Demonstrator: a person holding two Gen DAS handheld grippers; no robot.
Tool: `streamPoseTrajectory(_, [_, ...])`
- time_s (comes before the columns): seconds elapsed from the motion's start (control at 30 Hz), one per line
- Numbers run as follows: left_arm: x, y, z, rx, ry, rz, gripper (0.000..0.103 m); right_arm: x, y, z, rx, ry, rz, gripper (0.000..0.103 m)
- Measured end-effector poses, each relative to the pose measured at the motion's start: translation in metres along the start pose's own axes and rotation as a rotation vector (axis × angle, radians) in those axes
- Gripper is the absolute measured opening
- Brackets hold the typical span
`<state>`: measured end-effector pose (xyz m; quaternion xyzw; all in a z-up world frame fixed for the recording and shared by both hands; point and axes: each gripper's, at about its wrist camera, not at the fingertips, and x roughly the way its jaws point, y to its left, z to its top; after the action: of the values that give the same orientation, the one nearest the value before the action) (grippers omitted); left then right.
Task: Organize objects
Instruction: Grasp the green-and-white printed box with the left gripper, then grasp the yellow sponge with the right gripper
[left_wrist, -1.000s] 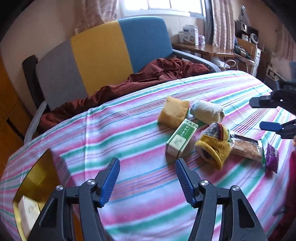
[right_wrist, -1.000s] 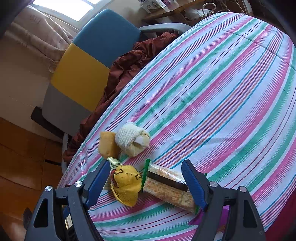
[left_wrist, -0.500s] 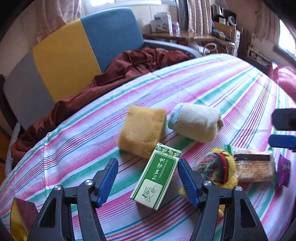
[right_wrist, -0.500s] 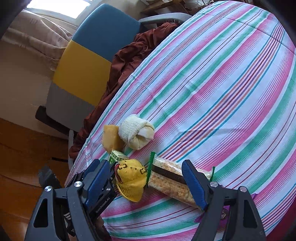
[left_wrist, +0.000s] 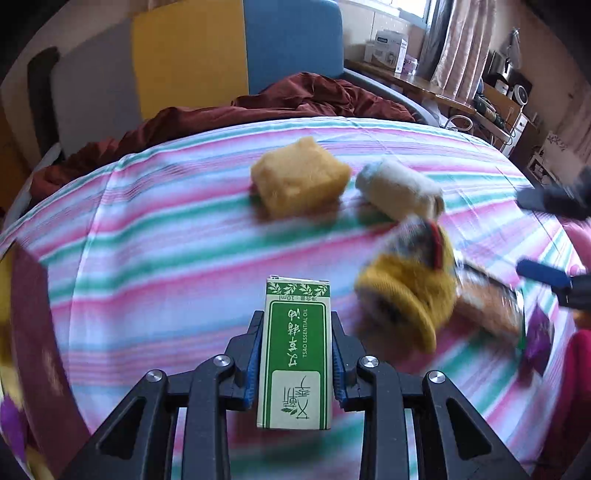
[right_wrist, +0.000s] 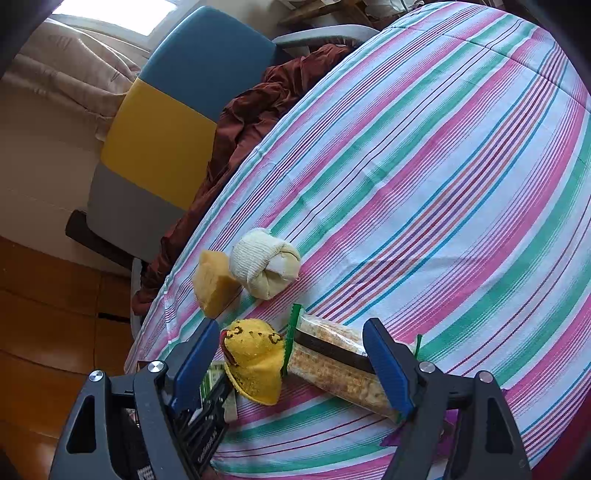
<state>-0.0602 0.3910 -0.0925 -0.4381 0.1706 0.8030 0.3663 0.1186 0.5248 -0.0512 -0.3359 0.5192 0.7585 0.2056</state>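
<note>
My left gripper (left_wrist: 295, 354) is shut on a green and white essential oil box (left_wrist: 295, 354) and holds it above the striped tablecloth (left_wrist: 166, 240). On the cloth lie a yellow sponge (left_wrist: 299, 181), a rolled cream sock (left_wrist: 400, 190), a small yellow knitted hat (left_wrist: 410, 291) and a cracker packet (left_wrist: 487, 302). My right gripper (right_wrist: 291, 365) is open, above the yellow hat (right_wrist: 255, 360) and the cracker packet (right_wrist: 340, 365). The sponge (right_wrist: 214, 282) and the sock (right_wrist: 264, 267) lie beyond them. The right gripper also shows at the right edge of the left wrist view (left_wrist: 546, 240).
A purple sachet (left_wrist: 537, 339) lies by the cracker packet. A chair with grey, yellow and blue back (left_wrist: 192, 62) and a dark red cloth (left_wrist: 258, 110) stands behind the table. A yellow tray (left_wrist: 33, 332) is at the left table edge. The table's far half (right_wrist: 461, 147) is bare cloth.
My left gripper has closed on the green box and lifted it off the cloth. My right gripper has stayed open over the hat and cracker packet.
</note>
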Motion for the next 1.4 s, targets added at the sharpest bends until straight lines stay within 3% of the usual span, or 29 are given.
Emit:
streamPoseTrajectory(0.13, [-0.027,-0.015,-0.047,0.067,-0.065,0.026,0.031,-0.001,0.000,0.000,-0.008,-0.006,-0.010,0.081])
streamPoseTrajectory(0.27, [-0.039,-0.014,-0.068,0.052,-0.104,0.030,0.031,-0.002,0.003,-0.001,-0.021,-0.021,-0.037,0.081])
streamPoseTrajectory(0.37, [-0.042,-0.020,-0.077,0.097,-0.137,0.054,0.031,-0.001,0.007,-0.003,-0.039,-0.033,-0.058,0.081])
streamPoseTrajectory(0.67, [-0.040,-0.009,-0.079,0.060,-0.165,0.001,0.031,0.024,0.057,-0.031,-0.366,0.034,-0.163,0.081])
streamPoseTrajectory(0.83, [-0.039,-0.008,-0.080,0.051,-0.174,-0.011,0.031,0.032,0.087,-0.048,-0.528,0.063,-0.133,0.081])
streamPoseTrajectory(0.93, [-0.040,-0.006,-0.081,0.037,-0.178,-0.029,0.031,0.050,0.107,-0.047,-0.596,0.106,-0.158,0.081])
streamPoseTrajectory(1.17, [-0.039,-0.002,-0.081,0.014,-0.182,-0.060,0.031,0.101,0.162,-0.014,-0.732,0.091,-0.267,0.086])
streamPoseTrajectory(1.4, [-0.039,0.000,-0.083,0.004,-0.187,-0.075,0.031,0.176,0.175,0.003,-0.793,0.194,-0.393,0.086])
